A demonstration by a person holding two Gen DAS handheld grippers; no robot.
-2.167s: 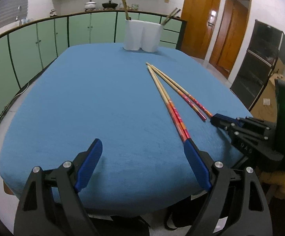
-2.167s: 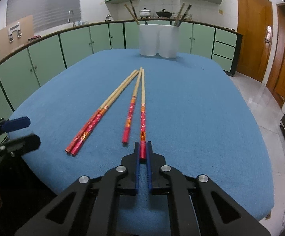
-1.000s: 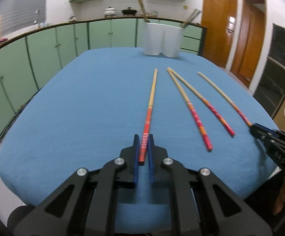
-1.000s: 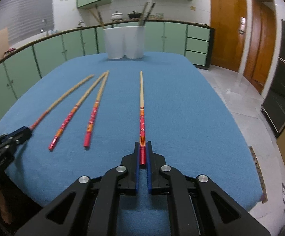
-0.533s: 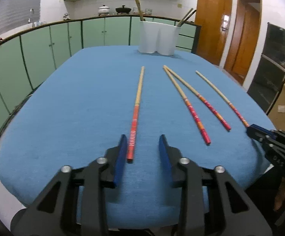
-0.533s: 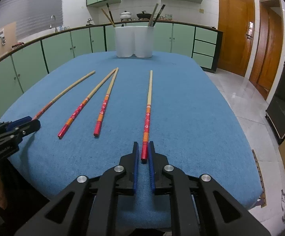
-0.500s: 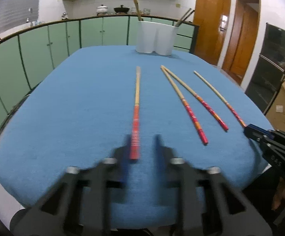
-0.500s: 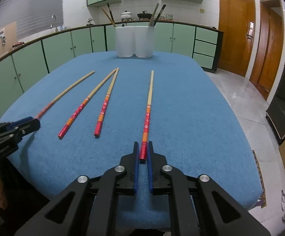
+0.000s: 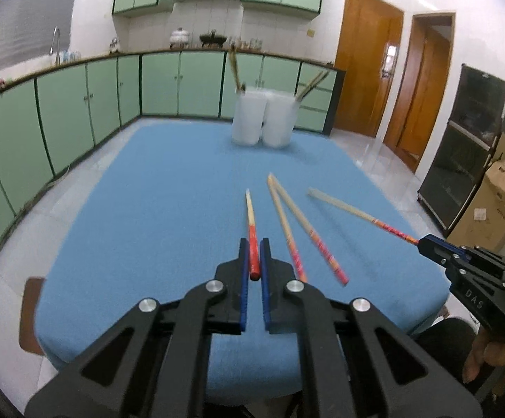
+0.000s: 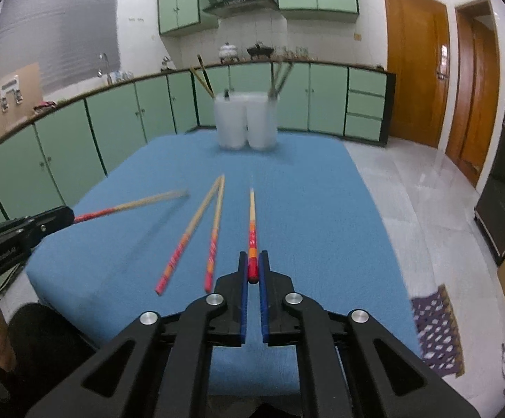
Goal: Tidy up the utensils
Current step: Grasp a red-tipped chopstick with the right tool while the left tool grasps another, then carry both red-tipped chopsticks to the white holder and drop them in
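Kitchen, blue table (image 9: 169, 188). Left gripper (image 9: 253, 261) clamps a chopstick (image 9: 250, 223) by its red end; right gripper (image 10: 253, 271) clamps another (image 10: 251, 223). Two lie loose (image 10: 196, 230). Light, stiff, slippery sticks; end-pinch may pivot.

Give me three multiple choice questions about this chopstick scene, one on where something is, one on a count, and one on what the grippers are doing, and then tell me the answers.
1. Where does the white holder stand?
A. at the far end of the table
B. on the floor
C. beside the right gripper

2. How many chopsticks lie loose on the blue tablecloth, held by no gripper?
A. none
B. two
C. four

3. What state are the two grippers in?
A. both wide open
B. each shut on a chopstick
C. only one holds a chopstick

Answers:
1 A, it stands beyond the chopsticks at the far edge.
2 B, the loose pair lies between the held ones.
3 B, left gripper and right gripper each clamp a red end.
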